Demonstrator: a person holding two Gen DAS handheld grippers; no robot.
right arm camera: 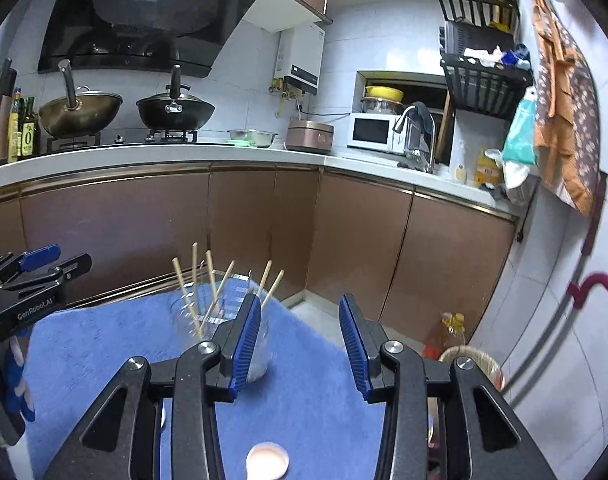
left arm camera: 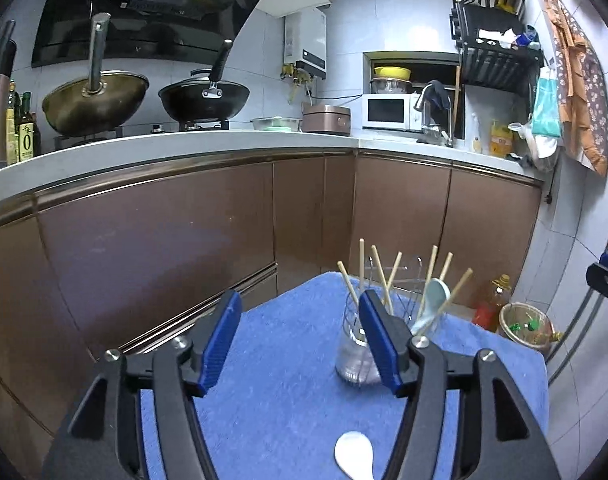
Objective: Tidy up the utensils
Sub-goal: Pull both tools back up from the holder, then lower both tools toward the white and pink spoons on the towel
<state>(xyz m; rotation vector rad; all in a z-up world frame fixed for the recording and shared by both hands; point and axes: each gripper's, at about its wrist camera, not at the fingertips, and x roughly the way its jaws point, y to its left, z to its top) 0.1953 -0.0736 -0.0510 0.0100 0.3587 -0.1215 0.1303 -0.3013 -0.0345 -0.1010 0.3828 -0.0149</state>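
Lettering "GenRobot.AI" on left hand-held gripper [right arm camera: 44, 264], both hand-held grippers parted, empty, above blue cloth [left arm camera: 288, 360]

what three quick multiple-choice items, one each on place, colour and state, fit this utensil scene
1. Where does the pale blue ceramic spoon sit?
A. on the cloth
B. in a clear glass jar with wooden chopsticks
C. on the counter

2. What colour is the cloth under the jars?
A. blue
B. red
C. grey

3. How is the left gripper?
A. shut on a chopstick
B. shut on a spoon
C. open, holding nothing

Key: B, its bowl rises above the jar rim; A, blue towel covers the table; C, jaws stand apart with nothing between.
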